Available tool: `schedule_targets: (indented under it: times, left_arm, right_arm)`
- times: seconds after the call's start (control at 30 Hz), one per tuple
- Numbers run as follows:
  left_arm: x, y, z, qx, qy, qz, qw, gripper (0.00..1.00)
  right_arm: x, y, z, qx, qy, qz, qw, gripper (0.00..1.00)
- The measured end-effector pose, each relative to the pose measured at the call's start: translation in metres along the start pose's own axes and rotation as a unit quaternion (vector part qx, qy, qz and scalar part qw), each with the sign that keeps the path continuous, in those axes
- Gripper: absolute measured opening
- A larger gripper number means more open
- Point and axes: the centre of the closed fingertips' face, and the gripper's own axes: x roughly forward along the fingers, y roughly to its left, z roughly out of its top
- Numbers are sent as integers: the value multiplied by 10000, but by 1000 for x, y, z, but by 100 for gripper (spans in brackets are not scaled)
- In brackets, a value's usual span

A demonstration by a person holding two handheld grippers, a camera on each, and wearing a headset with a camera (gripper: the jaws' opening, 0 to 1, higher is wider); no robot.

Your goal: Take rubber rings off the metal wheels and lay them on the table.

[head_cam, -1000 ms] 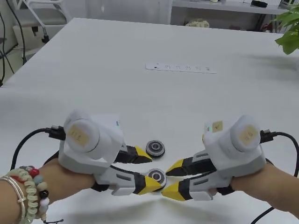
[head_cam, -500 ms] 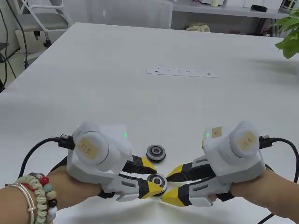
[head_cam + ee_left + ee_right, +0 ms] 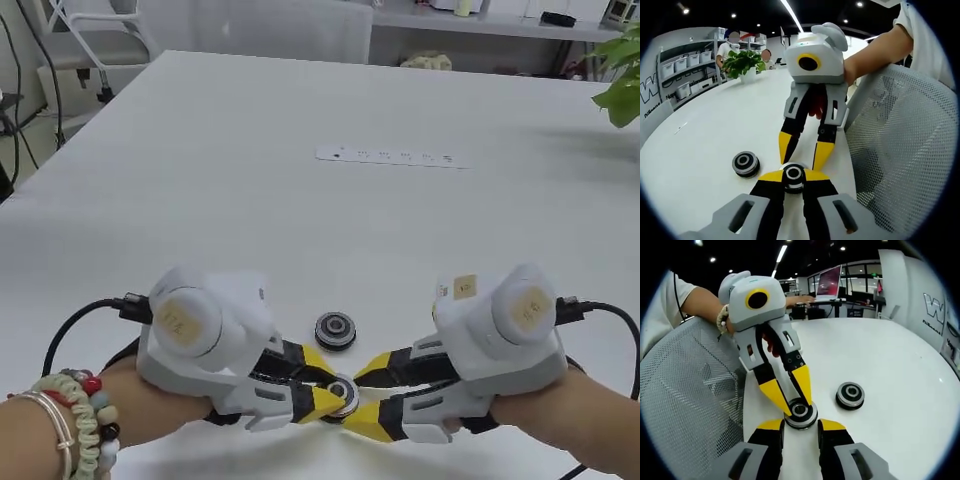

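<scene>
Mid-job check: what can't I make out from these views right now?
- Near wheel rim: head view, left claw and right claw tips cover it.
- Whether the right claw clamps it: right gripper view, contact too fine to tell.
- Markings on the white strip: head view, too small.

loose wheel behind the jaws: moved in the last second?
No. The loose wheel keeps the same offset from the white power strip; only the head camera shifted.
</scene>
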Motion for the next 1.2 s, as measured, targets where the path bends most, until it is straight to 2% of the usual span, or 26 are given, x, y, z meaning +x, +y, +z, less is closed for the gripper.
schedule_targets:
  times: [0.13, 0.33, 0.8, 0.87, 0.93, 1.2]
  left_arm:
    - [0, 0, 0, 15, -3, 8, 10000, 7]
    - [-1, -1, 0, 6, -38, 1, 10000, 7]
    - [-2, -3, 1, 14, -70, 2, 10000, 7]
    - [-2, -3, 1, 20, -75, 0, 10000, 7]
    - [-2, -3, 1, 25, -76, 0, 10000, 7]
    - [-1, -3, 1, 14, -95, 2, 10000, 7]
  right_arm:
    - [1, -2, 2, 40, -50, -42, 10000, 26]
    - [2, 1, 1, -65, -26, 18, 10000, 23]
    - [-1, 1, -2, -381, 93, 17, 9992, 19]
    - [-2, 0, -5, -438, 185, 5, 9989, 16]
    - [-3, 0, -6, -332, 160, 31, 9993, 14]
    - [-3, -1, -7, -376, 215, 25, 9991, 12]
